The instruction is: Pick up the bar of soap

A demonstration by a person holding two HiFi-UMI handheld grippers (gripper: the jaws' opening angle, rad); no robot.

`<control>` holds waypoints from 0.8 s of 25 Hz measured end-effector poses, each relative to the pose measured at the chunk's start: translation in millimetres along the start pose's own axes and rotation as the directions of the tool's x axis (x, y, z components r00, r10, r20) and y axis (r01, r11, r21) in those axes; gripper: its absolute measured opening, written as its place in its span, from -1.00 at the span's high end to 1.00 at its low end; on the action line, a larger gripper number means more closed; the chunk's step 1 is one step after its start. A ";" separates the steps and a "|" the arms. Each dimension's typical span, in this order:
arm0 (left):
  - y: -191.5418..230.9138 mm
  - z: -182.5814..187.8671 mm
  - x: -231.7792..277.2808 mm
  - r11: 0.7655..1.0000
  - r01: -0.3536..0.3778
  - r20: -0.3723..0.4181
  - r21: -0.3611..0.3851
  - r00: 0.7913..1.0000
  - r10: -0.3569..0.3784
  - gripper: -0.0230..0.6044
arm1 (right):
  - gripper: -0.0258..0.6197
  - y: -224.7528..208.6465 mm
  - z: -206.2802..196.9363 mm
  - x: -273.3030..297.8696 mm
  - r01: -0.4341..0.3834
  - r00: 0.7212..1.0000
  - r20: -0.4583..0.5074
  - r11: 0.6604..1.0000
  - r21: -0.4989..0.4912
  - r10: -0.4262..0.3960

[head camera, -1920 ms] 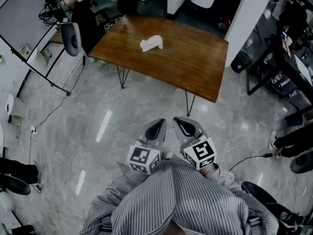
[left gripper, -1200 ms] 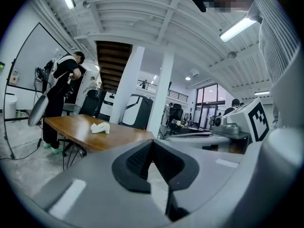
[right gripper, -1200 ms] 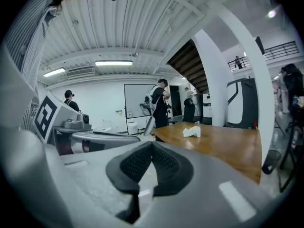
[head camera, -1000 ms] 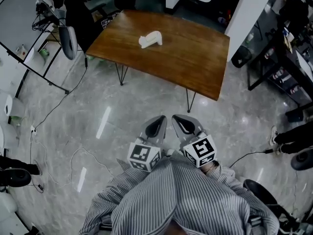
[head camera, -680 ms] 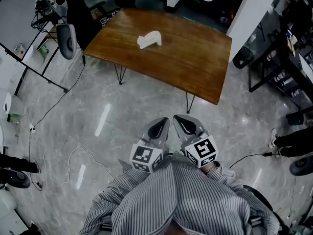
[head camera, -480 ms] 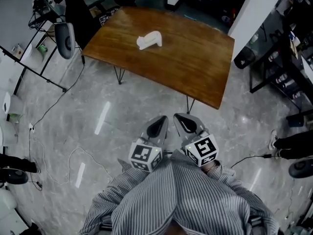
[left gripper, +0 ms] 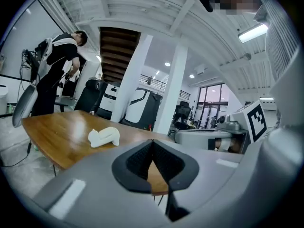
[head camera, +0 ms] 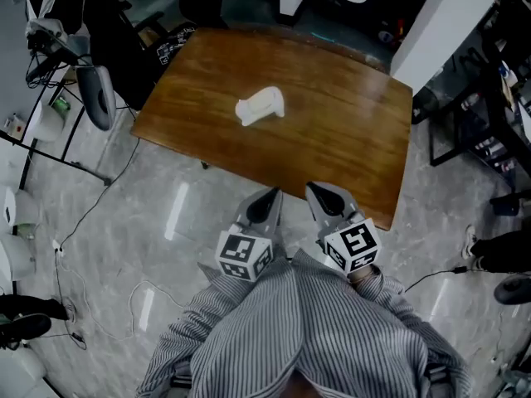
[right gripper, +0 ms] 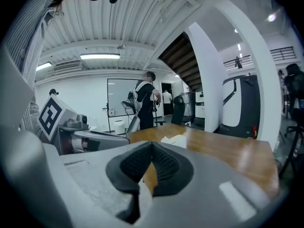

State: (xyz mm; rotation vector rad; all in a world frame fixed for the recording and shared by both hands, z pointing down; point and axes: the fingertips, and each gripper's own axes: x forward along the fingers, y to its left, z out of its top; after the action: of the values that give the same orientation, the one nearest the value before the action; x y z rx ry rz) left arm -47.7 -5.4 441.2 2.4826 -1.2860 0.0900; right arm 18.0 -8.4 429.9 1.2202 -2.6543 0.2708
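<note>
Both clenched shut, left tongs (head camera: 265, 201) and right tongs (head camera: 322, 197) hover side by side at the worktop (head camera: 348, 139) near edge; bar of soap (head camera: 260, 106) lies mid-worktop.

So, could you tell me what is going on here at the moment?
A person in a striped shirt stands before a wooden table, holding a gripper in each hand close to the chest. The left gripper and the right gripper both have their jaws together, with nothing between them. The white bar of soap lies untouched on the table, ahead of both. The pick-up has not begun.
</note>
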 end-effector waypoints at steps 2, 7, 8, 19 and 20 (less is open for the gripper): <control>27.9 14.6 20.2 1.000 0.019 -0.013 0.015 1.000 -0.019 0.91 | 0.91 -14.9 13.6 32.1 0.014 1.000 0.003 1.000 0.002 -0.014; 79.7 42.6 67.0 0.997 0.065 -0.049 0.042 0.997 -0.063 0.91 | 0.91 -42.9 37.7 102.0 0.028 1.000 0.002 0.999 0.015 -0.028; 88.7 44.5 73.9 0.997 0.071 -0.060 0.042 0.996 -0.068 0.91 | 0.91 -46.0 40.5 111.6 0.033 0.999 0.000 0.999 0.015 -0.033; 128.7 36.1 126.4 0.993 0.113 -0.166 0.029 0.980 -0.107 0.91 | 0.91 -69.7 32.2 149.9 0.027 0.998 -0.055 0.998 0.055 -0.024; 131.4 36.0 130.1 0.993 0.111 -0.175 0.044 0.979 -0.102 0.91 | 0.91 -72.2 32.9 152.1 0.021 0.998 -0.053 0.998 0.059 -0.018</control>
State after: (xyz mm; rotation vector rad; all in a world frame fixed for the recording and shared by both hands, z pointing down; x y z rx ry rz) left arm -80.4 -188.6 470.4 2.5205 -1.0914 0.3102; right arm -27.3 -173.3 443.9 1.2388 -2.6055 0.3754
